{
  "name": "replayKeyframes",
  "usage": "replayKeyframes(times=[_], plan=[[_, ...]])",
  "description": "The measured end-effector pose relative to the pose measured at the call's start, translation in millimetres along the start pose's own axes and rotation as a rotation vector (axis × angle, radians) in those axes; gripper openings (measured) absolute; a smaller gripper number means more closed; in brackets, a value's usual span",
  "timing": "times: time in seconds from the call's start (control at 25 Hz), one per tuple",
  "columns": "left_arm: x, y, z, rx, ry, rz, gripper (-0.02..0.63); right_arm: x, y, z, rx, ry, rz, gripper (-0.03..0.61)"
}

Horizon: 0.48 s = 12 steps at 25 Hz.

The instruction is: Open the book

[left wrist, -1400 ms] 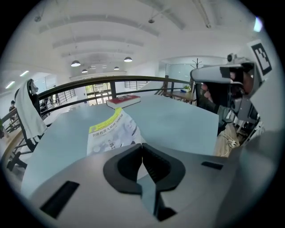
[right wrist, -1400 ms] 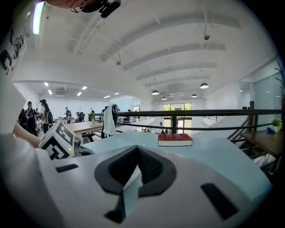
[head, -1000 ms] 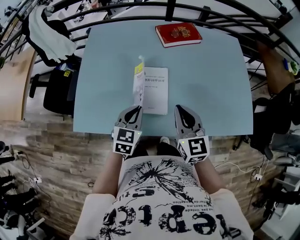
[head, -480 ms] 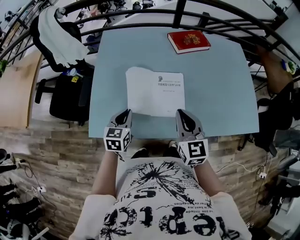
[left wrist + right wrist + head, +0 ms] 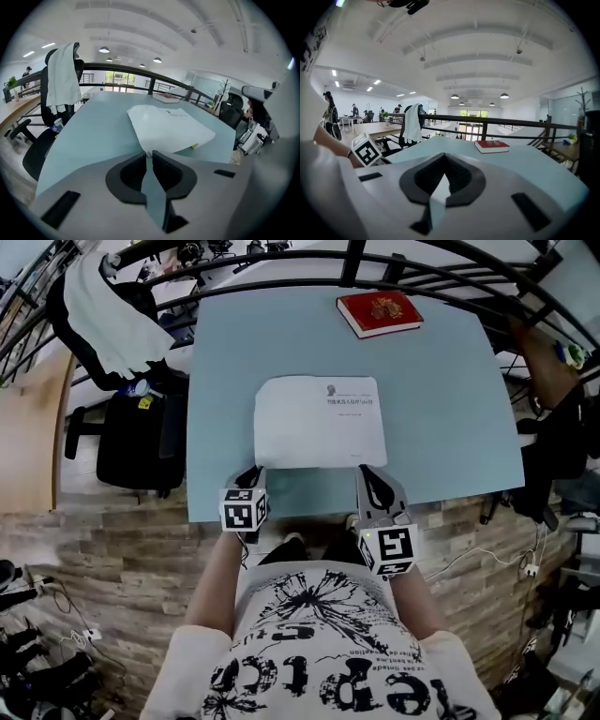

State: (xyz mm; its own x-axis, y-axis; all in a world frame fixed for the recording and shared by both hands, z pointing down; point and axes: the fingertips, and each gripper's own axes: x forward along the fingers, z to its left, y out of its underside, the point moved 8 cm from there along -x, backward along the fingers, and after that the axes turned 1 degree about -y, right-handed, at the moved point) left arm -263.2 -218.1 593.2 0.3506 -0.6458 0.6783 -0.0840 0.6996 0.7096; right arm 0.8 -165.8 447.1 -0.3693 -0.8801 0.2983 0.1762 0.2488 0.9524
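Letting go is the news of this moment: the left gripper (image 5: 254,472) has drawn back toward the near edge of the table (image 5: 225,343), and its jaws are opening with nothing between them but bare tabletop. It sits just off the book (image 5: 319,423) at about 7 o'clock, apart from the paper. The right gripper (image 5: 367,472) waits at 5 o'clock with its jaws closed together and empty.

A second ago the cover stood nearly on edge, held up along the left side. Half a second ago it was already over, though the left leaf was not fully settled. Now the book lies spread flat in the middle of the table, white pages up, print on the right-hand page. I'd call the opening done.

The red book (image 5: 380,312) stays closed at 1 o'clock, by the far edge.
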Motion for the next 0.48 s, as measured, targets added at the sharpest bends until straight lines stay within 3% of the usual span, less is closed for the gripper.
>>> replayKeyframes(times=[0.2,0.48], plan=[[12.7,11.7,6.4,-0.019,0.015,0.047,0.061,-2.0,4.2,2.2,-0.002,0.030,0.023,0.011],[2.6,19.4,12.5,-0.048,0.035,0.018,0.067,-0.3,0.4,-2.3,0.010,0.039,0.026,0.011]])
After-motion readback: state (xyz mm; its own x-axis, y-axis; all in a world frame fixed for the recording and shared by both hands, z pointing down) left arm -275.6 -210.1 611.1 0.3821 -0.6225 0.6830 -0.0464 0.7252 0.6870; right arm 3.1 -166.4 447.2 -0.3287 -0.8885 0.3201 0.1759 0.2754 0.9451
